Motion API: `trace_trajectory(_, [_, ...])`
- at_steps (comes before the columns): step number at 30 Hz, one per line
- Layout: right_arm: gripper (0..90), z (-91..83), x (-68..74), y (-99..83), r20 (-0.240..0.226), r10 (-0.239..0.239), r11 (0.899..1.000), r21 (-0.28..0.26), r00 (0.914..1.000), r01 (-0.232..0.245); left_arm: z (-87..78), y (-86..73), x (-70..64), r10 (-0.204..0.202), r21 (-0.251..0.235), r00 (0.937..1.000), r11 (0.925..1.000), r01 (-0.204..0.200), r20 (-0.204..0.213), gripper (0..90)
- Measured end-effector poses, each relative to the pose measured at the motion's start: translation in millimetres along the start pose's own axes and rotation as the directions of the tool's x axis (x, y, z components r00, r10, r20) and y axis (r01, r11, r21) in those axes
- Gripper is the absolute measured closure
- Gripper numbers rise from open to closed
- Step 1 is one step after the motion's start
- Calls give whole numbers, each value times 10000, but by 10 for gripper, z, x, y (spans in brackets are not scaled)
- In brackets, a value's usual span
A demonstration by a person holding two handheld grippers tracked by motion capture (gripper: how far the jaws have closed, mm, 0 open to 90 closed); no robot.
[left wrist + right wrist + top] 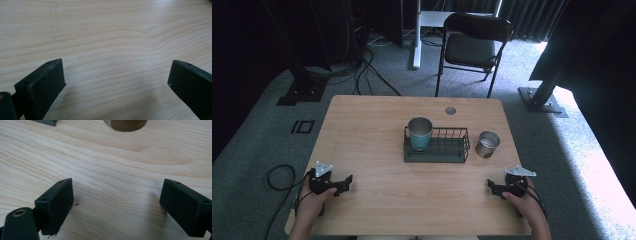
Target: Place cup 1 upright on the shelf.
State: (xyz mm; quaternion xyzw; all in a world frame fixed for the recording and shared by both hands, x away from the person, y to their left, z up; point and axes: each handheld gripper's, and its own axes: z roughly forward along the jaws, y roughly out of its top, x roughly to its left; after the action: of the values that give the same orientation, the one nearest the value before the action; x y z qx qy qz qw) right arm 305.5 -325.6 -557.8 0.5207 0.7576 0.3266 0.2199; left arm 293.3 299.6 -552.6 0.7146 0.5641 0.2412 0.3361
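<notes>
From the high view, the wooden table (377,200) had a black wire basket (437,147) near its middle, and a teal cup (419,133) stood upright inside the basket at its nine o'clock end. The rest of the basket looked empty, and I could not see anything inside the teal cup. A shiny metal cup (487,144) stood on the table just beside the basket, at its three o'clock side, not touching it as far as I could tell, and it looked empty too. The left gripper (343,183) rested at about seven o'clock on the table and the right gripper (493,187) at about five o'clock, both well apart from the cups. In the left gripper view, the two black jaws stood wide apart over bare wood with nothing between them. In the right gripper view, the jaws also stood wide apart and held nothing, and the bottom of the metal cup (127,124) sat straight ahead at twelve o'clock, with a corner of the basket (46,122) at eleven o'clock. I think the right gripper should go for the metal cup, coming in slow and level, and pinch its wall so it would not tip.
</notes>
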Motion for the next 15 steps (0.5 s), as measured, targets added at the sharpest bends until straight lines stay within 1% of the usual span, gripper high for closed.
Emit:
trace_trajectory(1, [113, 0, 0, 0, -1, 1, 10000, 1, 10000, -1, 0, 0, 0, 0, 0, 10000, 10000, 0, 0, 17])
trace_trajectory(2, [113, 0, 0, 0, -1, 2, 10000, -1, 10000, -2, -12, -11, 27, -111, 77, 9996, 9999, 114, -270, 17])
trace_trajectory(4, [113, 0, 0, 0, -1, 1, 10000, 1, 10000, -1, -22, -21, 48, -233, 106, 9990, 9997, 237, -394, 17])
trace_trajectory(5, [113, 0, 0, 0, -1, 0, 10000, 1, 10000, 0, -22, -21, 48, -233, 106, 9990, 9997, 237, -394, 17])
trace_trajectory(6, [113, 0, 0, 0, -2, -3, 10000, 2, 10000, 3, -26, -31, 63, -164, 371, 9984, 9991, 184, -539, 17])
trace_trajectory(7, [113, 0, 0, 0, -2, -3, 10000, 2, 10000, 3, -26, -31, 63, -164, 371, 9984, 9991, 184, -539, 17])
trace_trajectory(8, [113, 0, 0, 0, -1, 1, 10000, 2, 10000, -1, -21, -36, 69, -267, 548, 9978, 9980, 300, -601, 17])
trace_trajectory(10, [113, 0, 0, 0, -1, 3, 10000, 2, 10000, -3, -9, -41, 74, -276, 831, 9973, 9960, 333, -686, 17])
trace_trajectory(15, [113, 0, 0, 0, -1, -1, 10000, 3, 10000, 1, -1, -37, 68, -145, 940, 9970, 9953, 217, -767, 16])
